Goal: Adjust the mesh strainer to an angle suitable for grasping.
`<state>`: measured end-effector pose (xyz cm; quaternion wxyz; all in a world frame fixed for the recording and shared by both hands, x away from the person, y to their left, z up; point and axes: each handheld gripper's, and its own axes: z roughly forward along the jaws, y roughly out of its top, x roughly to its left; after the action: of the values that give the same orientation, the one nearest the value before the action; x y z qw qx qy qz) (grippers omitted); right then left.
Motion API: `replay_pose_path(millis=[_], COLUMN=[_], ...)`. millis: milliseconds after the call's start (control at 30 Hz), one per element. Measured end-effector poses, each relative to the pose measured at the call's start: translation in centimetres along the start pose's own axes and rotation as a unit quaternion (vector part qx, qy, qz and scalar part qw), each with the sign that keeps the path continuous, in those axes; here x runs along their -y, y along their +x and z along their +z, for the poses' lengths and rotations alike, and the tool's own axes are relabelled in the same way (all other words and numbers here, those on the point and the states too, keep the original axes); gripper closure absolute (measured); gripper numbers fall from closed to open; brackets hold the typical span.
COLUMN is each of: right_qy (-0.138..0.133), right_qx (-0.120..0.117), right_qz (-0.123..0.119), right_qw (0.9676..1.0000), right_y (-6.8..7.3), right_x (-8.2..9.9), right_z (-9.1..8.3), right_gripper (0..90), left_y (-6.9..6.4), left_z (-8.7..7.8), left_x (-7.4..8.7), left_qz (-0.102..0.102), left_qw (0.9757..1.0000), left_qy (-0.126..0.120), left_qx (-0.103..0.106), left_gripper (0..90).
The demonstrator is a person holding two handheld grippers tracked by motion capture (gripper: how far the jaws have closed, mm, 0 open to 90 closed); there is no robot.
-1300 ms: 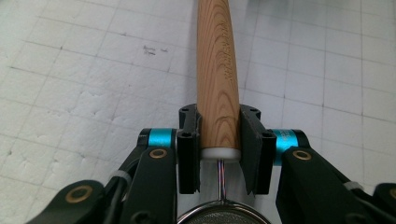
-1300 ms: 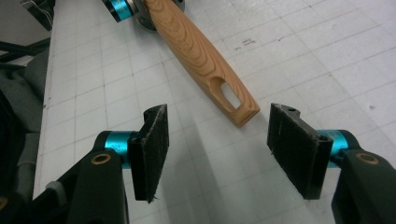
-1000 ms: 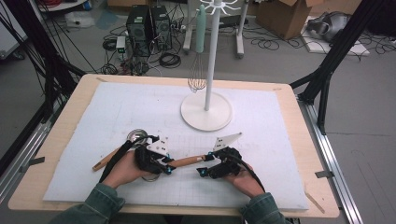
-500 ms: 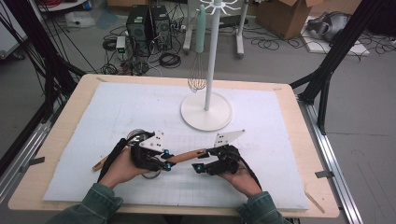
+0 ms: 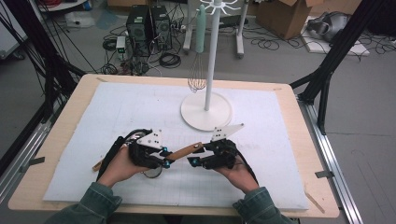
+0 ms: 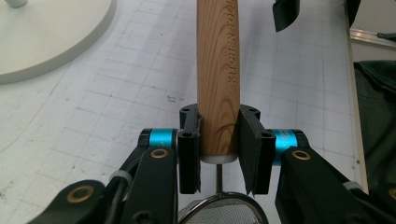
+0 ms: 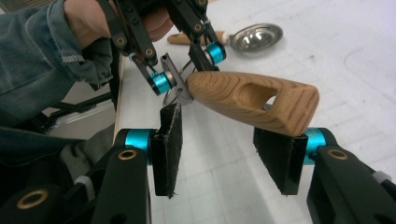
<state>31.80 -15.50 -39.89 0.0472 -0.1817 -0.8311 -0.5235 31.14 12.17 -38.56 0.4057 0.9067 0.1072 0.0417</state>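
On the white mat (image 5: 116, 116), the rack (image 5: 206, 111) at twelve o'clock carries a whisk (image 5: 197, 77). The left gripper (image 6: 218, 140) clamps the wooden-handled strainer (image 5: 183, 151) at six o'clock. The right gripper (image 7: 224, 151) has been closing, pads not yet pressing the handle (handover unfinished); hanging likely remains.

We can read one marking: letters pressed into the wooden handle (image 6: 218, 70), running along its length in the left gripper view. They seem to spell "KITCHEN TOOL", though the last letters run out of view at the top. We read nothing else.
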Motion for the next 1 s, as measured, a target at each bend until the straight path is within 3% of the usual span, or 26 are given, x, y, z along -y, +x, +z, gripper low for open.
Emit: replay_pose_path(millis=[367,733,1000], right_qy=[-0.019,-0.040,-0.057], right_qx=[0.010,0.016,-0.009], right_qz=[-0.009,-0.002,0.018], right_qw=[0.9997,0.9991,0.9982], right_y=[0.4,0.3,-0.2], right_x=[-1.9,-2.7,-2.8], right_z=[0.3,1.2,1.2], right_gripper=[53.3,59.1,67.8], left_y=[0.1,0.2,0.2], left_z=[-0.7,-0.6,-0.8], left_x=[-0.6,-1.0,-1.0], left_qz=[-0.005,-0.016,-0.018], left_qw=[0.9998,0.9995,0.9994], left_qy=[-0.006,-0.018,-0.024], left_qx=[-0.018,-0.018,-0.015], left_gripper=[70.9,70.9,70.8])
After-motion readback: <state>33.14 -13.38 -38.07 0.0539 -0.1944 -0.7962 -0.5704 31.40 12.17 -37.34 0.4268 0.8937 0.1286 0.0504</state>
